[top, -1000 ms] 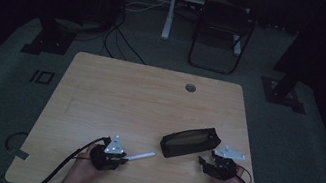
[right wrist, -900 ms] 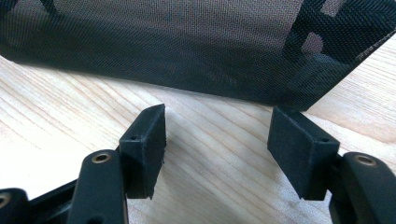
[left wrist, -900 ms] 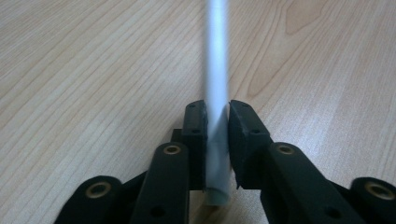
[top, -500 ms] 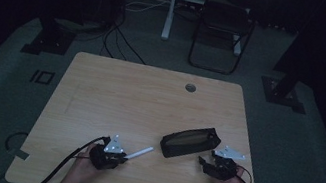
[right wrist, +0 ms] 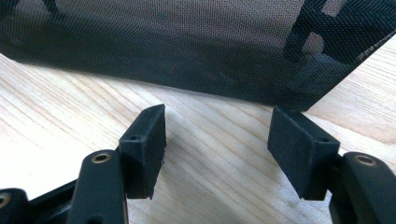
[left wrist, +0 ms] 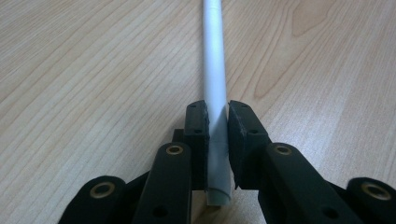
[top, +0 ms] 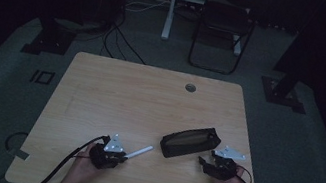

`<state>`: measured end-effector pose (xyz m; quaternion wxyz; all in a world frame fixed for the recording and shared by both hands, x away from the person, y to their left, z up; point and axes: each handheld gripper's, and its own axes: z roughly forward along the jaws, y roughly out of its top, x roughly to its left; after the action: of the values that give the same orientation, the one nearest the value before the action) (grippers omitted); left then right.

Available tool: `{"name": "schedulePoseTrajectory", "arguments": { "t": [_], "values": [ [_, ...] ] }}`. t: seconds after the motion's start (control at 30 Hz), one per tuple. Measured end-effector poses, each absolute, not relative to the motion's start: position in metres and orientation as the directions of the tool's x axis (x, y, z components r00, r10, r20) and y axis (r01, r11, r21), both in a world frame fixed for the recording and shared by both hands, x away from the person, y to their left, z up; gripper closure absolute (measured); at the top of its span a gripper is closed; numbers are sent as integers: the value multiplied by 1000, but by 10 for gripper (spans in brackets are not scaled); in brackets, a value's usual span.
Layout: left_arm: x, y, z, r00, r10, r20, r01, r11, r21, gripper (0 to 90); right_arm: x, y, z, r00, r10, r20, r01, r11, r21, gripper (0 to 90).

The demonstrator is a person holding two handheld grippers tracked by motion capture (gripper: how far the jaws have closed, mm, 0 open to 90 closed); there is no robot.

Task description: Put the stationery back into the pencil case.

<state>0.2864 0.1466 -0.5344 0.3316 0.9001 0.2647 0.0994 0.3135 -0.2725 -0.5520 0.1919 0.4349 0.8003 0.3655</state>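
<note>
A white pen-like stick lies low over the wooden table, its near end clamped between the jaws of my left gripper. In the left gripper view the white stick runs straight away from the left gripper. A black mesh pouch lies at the front right of the table. My right gripper sits just in front of its right end, open, with nothing between the fingers. In the right gripper view the pouch spans the top, a short way beyond the right gripper.
A round cable hole sits near the table's far edge. A dark chair and stand legs are on the floor beyond. Cables trail from both grippers off the front edge.
The pouch and the stick have shifted slightly; both hands stay in much the same place at the table's front.
</note>
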Motion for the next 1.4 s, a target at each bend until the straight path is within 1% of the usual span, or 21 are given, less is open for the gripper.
{"name": "schedulePoseTrajectory", "arguments": {
  "t": [0.2,0.83,1.4],
  "values": [
    [286,148,-533,836,549,10,412,-639,650,791,314,-273,-552,-549,836,11,556,355,752,368],
    [283,157,-516,828,560,2,400,-595,697,791,314,-273,-552,-550,835,11,555,356,752,367],
    [280,159,-500,831,556,21,366,-575,732,791,314,-273,-552,-550,835,11,555,355,752,367]
  ]
}}
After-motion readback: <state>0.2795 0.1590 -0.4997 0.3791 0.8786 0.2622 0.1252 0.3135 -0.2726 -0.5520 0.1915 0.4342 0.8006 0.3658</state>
